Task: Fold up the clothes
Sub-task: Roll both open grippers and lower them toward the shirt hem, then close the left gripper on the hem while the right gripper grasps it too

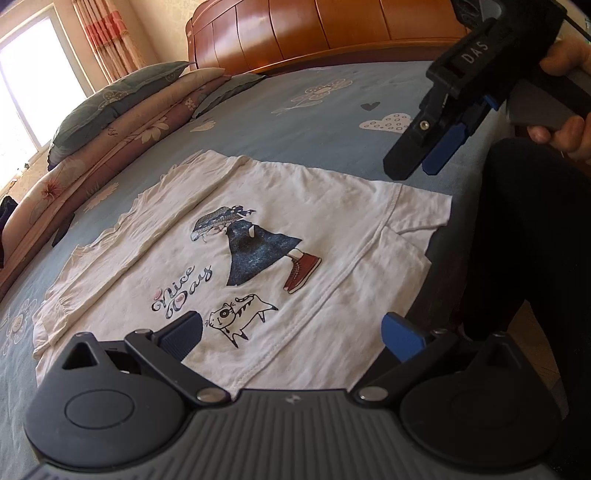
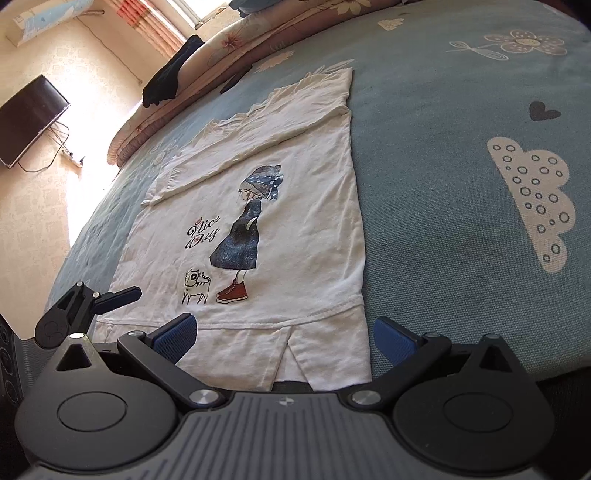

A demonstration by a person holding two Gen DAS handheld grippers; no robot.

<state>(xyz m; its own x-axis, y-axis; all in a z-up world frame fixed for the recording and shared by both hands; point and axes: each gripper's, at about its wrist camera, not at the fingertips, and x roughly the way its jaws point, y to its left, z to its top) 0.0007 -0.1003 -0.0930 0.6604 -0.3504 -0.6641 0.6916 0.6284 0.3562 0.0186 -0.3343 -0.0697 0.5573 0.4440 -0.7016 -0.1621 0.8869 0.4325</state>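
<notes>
Looking along the left gripper [image 1: 291, 334], its jaws stand wide apart and empty above the hem side of a white shirt [image 1: 343, 236] lying flat, print up, on the bed [image 1: 295, 122]; the right gripper [image 1: 424, 162] hangs past the shirt's far edge, seemingly just parted, held by a hand [image 1: 569, 129]. From the right wrist view, the right gripper's [image 2: 284, 338] jaws are spread, empty, over the hem.

Soft matt cloth on the bed, hard plastic and polished wood around it

The white shirt [image 1: 332, 236] is thin, slightly creased knit cloth with a stitched hem and a flat printed picture; it lies near the bed's edge on a blue-grey bedsheet [image 2: 443, 155] of coarser woven, matt cloth. The left tool [image 1: 291, 332] has matt black plastic, ribbed blue pads and shiny metal rivets. The headboard [image 1: 314, 29] is glossy varnished wood.
</notes>
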